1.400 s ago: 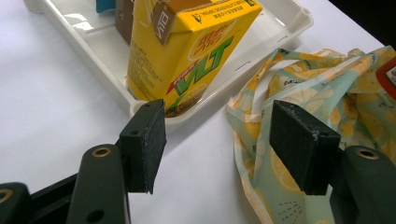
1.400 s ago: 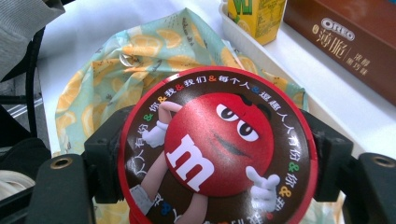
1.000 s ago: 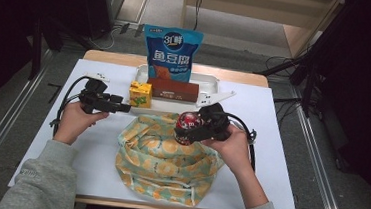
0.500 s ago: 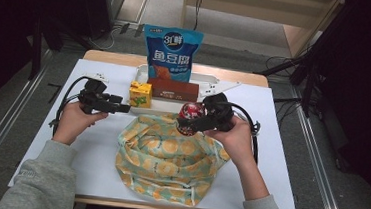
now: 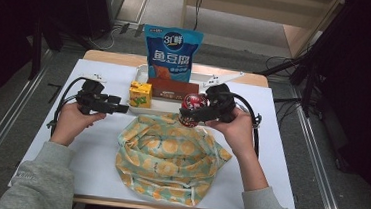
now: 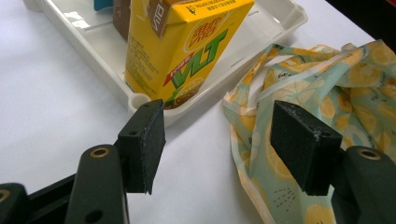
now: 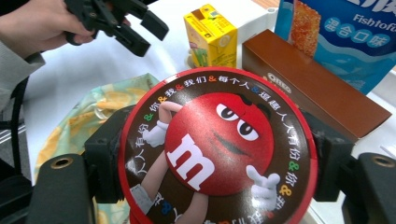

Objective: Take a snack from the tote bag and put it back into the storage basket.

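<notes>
The right gripper (image 5: 188, 116) was clamped on the round red candy tin (image 5: 194, 104), its pads pressed to either side of the lid, holding it just above the far edge of the lemon-print cloth bag (image 5: 169, 158), probably so it could go inside. The left gripper (image 5: 116, 104) hung beside the bag's mouth with its jaws spread and nothing between them. In the white tray (image 5: 142, 71) I counted three things: one yellow juice carton (image 5: 140, 94), one brown box (image 5: 172, 89), one blue snack packet (image 5: 171, 53).
</notes>
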A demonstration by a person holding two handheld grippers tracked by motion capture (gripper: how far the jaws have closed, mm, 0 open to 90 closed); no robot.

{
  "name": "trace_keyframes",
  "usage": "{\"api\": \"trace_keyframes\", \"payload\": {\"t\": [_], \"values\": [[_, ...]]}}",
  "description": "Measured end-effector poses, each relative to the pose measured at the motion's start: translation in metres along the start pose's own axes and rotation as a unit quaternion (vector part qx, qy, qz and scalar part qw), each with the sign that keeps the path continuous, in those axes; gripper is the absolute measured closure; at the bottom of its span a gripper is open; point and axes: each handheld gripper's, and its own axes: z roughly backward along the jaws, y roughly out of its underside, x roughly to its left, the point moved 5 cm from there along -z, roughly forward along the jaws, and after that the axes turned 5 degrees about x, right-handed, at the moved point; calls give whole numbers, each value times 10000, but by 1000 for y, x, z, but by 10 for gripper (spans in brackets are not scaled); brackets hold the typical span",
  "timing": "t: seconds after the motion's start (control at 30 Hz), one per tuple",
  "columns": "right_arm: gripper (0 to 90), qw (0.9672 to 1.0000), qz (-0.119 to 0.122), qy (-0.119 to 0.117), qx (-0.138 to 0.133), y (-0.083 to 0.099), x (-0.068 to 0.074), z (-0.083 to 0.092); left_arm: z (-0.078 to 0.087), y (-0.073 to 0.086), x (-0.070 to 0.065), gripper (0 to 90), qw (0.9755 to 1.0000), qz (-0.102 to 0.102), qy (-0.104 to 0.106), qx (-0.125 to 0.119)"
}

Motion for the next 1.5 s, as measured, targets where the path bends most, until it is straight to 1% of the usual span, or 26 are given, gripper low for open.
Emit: {"api": "trace_keyframes", "payload": {"t": [0.33,0.47,0.57,0.67,0.83,0.97,1.1,1.17,1.3,1.33,1.5], "values": [[252,9998,-135,124,7,0,-22,-4,2,4,0,361,10000,-13,-47,6],[252,9997,-153,168,33,0,-27,-8,4,5,0,361,10000,-39,-34,-33],[252,9997,-163,186,42,-1,-30,-10,6,5,0,361,10000,-29,-14,-82],[252,9996,-205,177,50,-1,-33,-12,6,7,0,361,10000,-26,-41,-55],[252,9996,-207,184,72,-2,-35,-15,5,8,1,361,10000,-22,-47,-14],[252,9995,-182,222,88,-3,-38,-19,5,8,1,361,10000,-1,-41,-34],[252,9994,-228,235,93,-5,-41,-22,4,8,2,361,10000,0,-32,-18],[252,9994,-211,263,88,-6,-43,-22,4,9,2,361,10000,-5,-33,-11],[253,9992,-253,289,58,-6,-48,-24,5,9,3,361,10000,15,-37,-12],[252,9991,-296,298,67,-5,-50,-25,5,9,3,361,10000,28,-26,-21],[253,9988,-345,348,82,-4,-57,-30,5,9,3,361,10000,24,-21,-14]]}}
